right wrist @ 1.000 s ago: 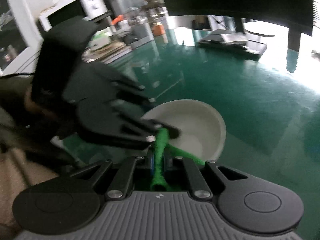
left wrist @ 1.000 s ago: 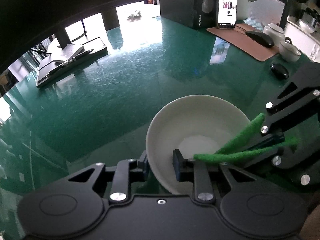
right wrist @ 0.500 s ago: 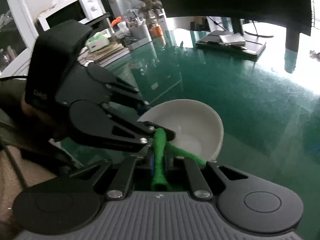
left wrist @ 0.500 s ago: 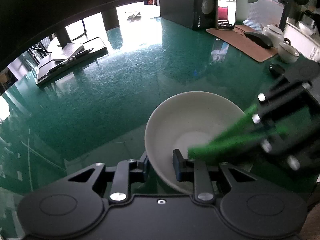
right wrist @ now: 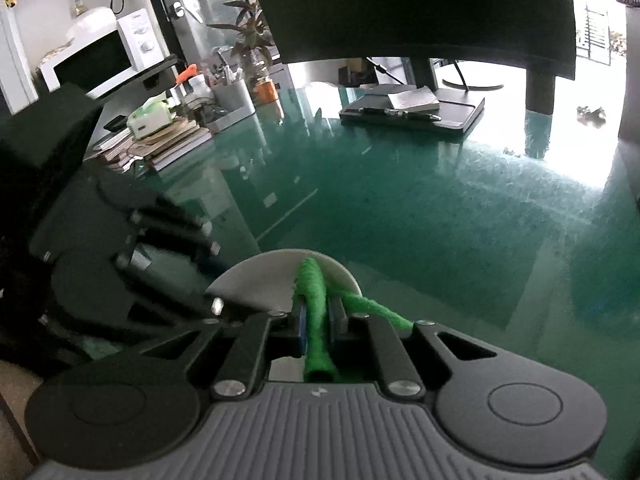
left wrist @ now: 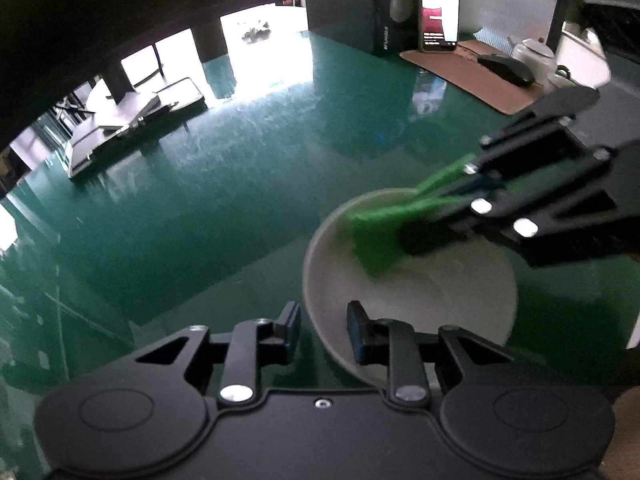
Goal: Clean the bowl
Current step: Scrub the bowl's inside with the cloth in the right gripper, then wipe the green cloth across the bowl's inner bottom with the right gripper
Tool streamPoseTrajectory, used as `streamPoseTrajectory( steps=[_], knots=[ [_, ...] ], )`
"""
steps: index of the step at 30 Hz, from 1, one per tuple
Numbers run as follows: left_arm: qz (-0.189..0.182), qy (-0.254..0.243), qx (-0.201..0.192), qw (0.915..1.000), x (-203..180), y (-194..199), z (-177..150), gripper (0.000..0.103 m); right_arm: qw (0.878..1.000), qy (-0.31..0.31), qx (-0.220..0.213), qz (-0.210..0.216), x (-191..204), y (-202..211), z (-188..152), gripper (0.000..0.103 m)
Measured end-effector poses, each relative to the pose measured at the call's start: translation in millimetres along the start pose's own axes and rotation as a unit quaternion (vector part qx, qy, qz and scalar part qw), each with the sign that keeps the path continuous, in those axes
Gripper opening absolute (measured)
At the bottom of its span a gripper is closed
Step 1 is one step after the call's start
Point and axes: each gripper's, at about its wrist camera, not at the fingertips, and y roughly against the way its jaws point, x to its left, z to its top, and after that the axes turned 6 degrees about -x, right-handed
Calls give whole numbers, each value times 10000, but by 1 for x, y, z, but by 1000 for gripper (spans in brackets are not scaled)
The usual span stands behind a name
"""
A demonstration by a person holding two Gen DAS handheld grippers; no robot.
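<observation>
1. Left wrist view: white bowl [left wrist: 440, 288] low in the picture, resting on the green desk [left wrist: 240, 184].
2. Inside the bowl: no dirt or food to see; surface pale and partly blurred, so hard to judge how clean it is.
3. Against the far inner wall, close to the rim: green cloth [left wrist: 376, 236], blurred, probably in the middle of a wiping stroke.
4. Clenched on the green cloth: right tool [right wrist: 318, 312], jaws opening a little at this moment, cloth between them, one end hanging out to the side.
5. Grasping the near rim of the bowl: left tool [left wrist: 323, 316], one finger outside and one inside, jaws also opening a little, bowl wall between them.
6. Judged progress: wiping under way; impossible to tell how much of the inside is already covered.
7. Likely left to do: the rest of the inner wall and the bottom, then lifting out the cloth and letting go of the bowl.
</observation>
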Motion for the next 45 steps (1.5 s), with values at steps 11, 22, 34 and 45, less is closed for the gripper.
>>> streamPoseTrajectory(
  steps=[11, 22, 34, 45],
  knots=[
    [11, 1, -5, 10000, -3, -7, -1, 30, 9980, -262, 257, 510, 6, 8, -11, 6],
    [-67, 193, -45, 9998, -5, -2, -9, 30, 9998, -146, -57, -115, 0, 1, -1, 7],
    [-97, 255, -32, 9996, -6, -2, -10, 30, 9999, 14, -28, -103, 0, 3, -4, 7],
    [-81, 277, -26, 9996, -9, 0, -13, 30, 9997, 242, -19, 67, 3, 5, -8, 2]
  ],
)
